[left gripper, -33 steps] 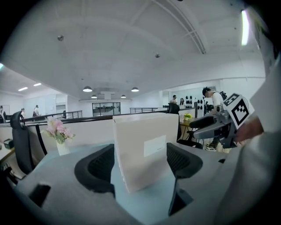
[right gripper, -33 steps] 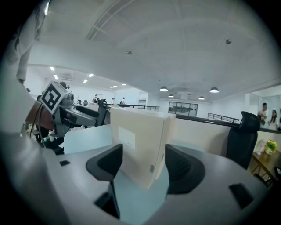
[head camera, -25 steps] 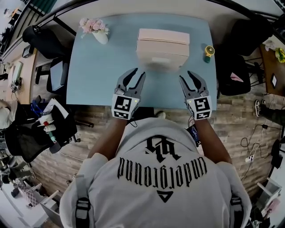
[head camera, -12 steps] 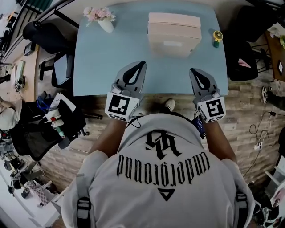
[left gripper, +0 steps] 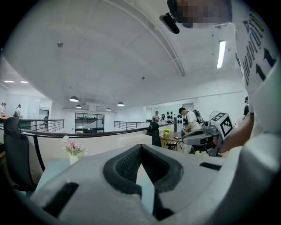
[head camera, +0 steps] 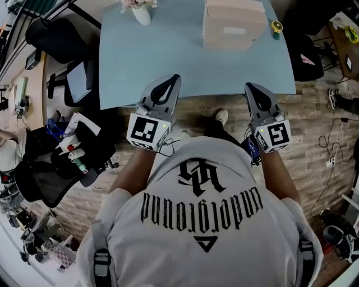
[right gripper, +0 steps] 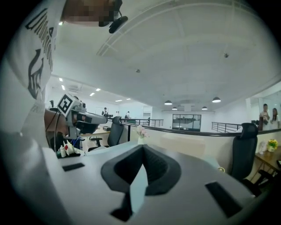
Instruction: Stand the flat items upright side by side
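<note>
A pale pink stack (head camera: 233,22) that looks like boxed flat items lies at the far side of the light blue table (head camera: 168,61). My left gripper (head camera: 174,78) hovers at the table's near edge, jaws shut with nothing between them. My right gripper (head camera: 249,86) is level with it, also shut and empty. Both stay well short of the stack. In the left gripper view the closed fingertips (left gripper: 140,146) point across the table, with the right gripper (left gripper: 210,134) off to the side. The right gripper view shows its shut tips (right gripper: 142,147) and the left gripper (right gripper: 79,115).
A white vase of pink flowers (head camera: 140,8) stands at the table's far left, and a small yellow object (head camera: 276,27) sits right of the stack. Black office chairs (head camera: 50,42) flank the table. A black bag with bottles (head camera: 70,157) lies on the wooden floor at the left.
Both grippers' jaws have gone from spread to shut. The person has stepped back, so the table and stack have slid toward the top of the head view and the grippers now sit at the near edge.
</note>
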Action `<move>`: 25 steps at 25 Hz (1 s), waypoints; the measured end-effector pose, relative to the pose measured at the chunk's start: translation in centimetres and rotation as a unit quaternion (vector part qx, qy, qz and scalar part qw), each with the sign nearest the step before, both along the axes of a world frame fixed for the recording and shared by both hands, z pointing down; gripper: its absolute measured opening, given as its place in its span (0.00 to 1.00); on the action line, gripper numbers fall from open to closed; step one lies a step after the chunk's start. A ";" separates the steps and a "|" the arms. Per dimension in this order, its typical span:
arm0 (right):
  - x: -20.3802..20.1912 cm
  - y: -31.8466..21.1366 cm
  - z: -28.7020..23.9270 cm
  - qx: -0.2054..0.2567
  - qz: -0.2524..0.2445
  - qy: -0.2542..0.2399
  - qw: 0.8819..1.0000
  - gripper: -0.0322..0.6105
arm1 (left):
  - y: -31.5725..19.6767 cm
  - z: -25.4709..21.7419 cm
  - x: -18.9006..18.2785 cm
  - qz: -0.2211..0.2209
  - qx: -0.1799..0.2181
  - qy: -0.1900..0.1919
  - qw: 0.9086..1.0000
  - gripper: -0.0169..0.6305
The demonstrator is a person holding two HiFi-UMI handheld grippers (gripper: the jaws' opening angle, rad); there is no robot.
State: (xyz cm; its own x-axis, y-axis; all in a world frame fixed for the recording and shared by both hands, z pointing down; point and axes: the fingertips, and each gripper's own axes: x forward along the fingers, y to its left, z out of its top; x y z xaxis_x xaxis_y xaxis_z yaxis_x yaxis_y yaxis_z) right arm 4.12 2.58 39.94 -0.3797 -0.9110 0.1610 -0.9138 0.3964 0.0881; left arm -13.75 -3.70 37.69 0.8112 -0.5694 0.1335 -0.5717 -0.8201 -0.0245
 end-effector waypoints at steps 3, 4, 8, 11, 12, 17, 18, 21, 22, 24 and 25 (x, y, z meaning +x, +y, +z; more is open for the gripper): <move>-3.0 2.4 -0.2 0.003 0.007 -0.001 1.000 0.06 | 1.7 0.0 -3.0 0.006 -0.002 0.012 1.000 0.02; -4.0 3.2 -0.3 0.004 0.005 -0.003 1.000 0.06 | 2.3 0.0 -4.0 0.008 -0.003 0.014 1.000 0.02; -8.4 6.0 -0.6 0.007 -0.010 -0.006 1.000 0.06 | 4.7 0.0 -7.0 0.022 0.001 0.015 1.000 0.03; -10.5 7.8 -0.9 0.009 -0.015 -0.014 1.000 0.06 | 6.0 -0.2 -8.4 0.033 0.002 0.019 0.999 0.03; -10.9 8.3 -1.0 0.012 -0.014 -0.015 1.000 0.06 | 6.3 -0.3 -8.8 0.035 0.004 0.019 0.999 0.03; -12.5 9.8 -1.8 0.023 -0.007 -0.013 1.000 0.06 | 7.5 -0.7 -11.0 0.032 0.010 0.020 0.999 0.03; -12.7 10.1 -2.0 0.026 -0.008 -0.013 1.000 0.06 | 7.8 -0.8 -11.5 0.030 0.012 0.020 0.999 0.03; -13.2 10.6 -2.4 0.032 -0.013 -0.009 0.999 0.06 | 8.3 -0.7 -12.4 0.023 0.014 0.022 0.999 0.03; -13.4 10.6 -2.5 0.033 -0.014 -0.007 0.999 0.06 | 8.3 -0.7 -12.7 0.020 0.015 0.022 0.999 0.03; -13.6 10.6 -2.5 0.032 -0.017 -0.005 0.999 0.06 | 8.2 -0.6 -13.2 0.016 0.016 0.022 0.999 0.03; -13.7 10.6 -2.5 0.032 -0.018 -0.005 0.999 0.06 | 8.1 -0.5 -13.3 0.016 0.016 0.022 0.999 0.03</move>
State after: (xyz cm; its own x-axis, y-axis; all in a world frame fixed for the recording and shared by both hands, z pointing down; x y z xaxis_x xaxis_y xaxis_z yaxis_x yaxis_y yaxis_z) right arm -9.54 13.18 37.48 -0.4129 -0.9054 0.0989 -0.9003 0.4221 0.1062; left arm -27.05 4.45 37.20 0.8337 -0.5466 0.0786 -0.5464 -0.8371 -0.0261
